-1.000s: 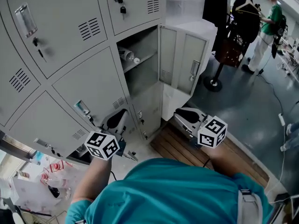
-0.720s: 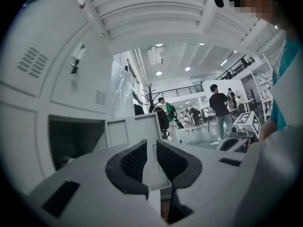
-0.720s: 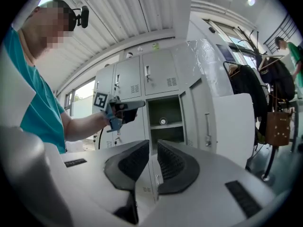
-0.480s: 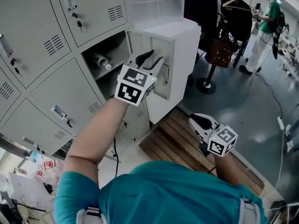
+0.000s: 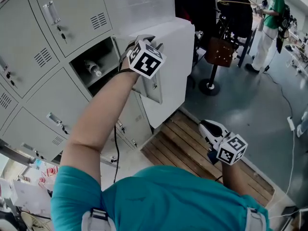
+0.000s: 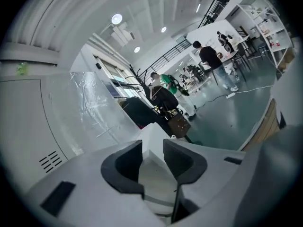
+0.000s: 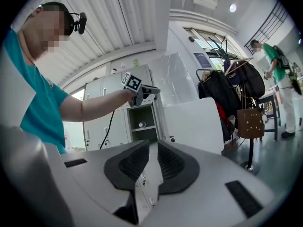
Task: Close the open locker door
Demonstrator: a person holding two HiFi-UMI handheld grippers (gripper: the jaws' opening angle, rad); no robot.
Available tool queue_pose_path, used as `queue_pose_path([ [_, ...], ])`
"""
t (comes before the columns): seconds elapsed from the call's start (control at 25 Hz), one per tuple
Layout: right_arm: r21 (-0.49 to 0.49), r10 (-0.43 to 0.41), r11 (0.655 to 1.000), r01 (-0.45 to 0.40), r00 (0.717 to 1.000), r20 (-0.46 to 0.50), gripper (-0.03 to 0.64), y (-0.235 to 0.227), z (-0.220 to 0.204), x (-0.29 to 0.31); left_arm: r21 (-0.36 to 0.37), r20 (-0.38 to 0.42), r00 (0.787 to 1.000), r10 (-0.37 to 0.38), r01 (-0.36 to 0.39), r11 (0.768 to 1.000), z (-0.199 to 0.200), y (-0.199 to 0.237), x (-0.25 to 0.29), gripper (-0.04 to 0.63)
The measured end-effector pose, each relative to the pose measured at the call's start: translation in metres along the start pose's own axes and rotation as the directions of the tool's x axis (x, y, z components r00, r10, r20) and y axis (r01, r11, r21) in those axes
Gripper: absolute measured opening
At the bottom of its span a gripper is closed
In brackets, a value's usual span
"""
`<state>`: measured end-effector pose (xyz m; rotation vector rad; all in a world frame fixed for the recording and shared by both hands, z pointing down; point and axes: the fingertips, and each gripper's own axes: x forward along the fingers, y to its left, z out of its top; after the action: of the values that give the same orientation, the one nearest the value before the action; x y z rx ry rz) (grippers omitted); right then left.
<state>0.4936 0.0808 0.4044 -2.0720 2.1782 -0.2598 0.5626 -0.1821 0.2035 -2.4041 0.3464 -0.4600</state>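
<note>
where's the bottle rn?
Head view, upper left: the bottle lies on its side on the shelf inside the open locker compartment, just left of the swung-out door.

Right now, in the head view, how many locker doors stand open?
1. The open locker door stands swung out to the right of its compartment, where a bottle lies. The neighbouring doors look shut; lockers beyond the frame may hide more.
</note>
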Motion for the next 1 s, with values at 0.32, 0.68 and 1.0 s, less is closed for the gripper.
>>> queue_pose_path([
  [0.32, 0.008, 0.011, 1.000, -0.011, 1.000, 0.010, 0.038, -0.007, -0.002, -0.009, 0.113, -0.090, 0.990, 0.111, -0.101, 0.989, -0.012, 0.008, 0.006, 0.110],
  [0.68, -0.008, 0.063, 0.998, -0.063, 0.998, -0.005, 0.038, 0.008, 0.000, 0.015, 0.151, -0.072, 0.992, 0.103, -0.092, 0.984, -0.025, 0.006, -0.039, 0.109],
  [1.0, -0.023, 0.125, 0.992, -0.126, 0.992, -0.034, 0.038, 0.039, -0.003, 0.057, 0.182, -0.050, 0.991, 0.121, -0.110, 0.977, -0.059, 0.020, -0.103, 0.109],
])
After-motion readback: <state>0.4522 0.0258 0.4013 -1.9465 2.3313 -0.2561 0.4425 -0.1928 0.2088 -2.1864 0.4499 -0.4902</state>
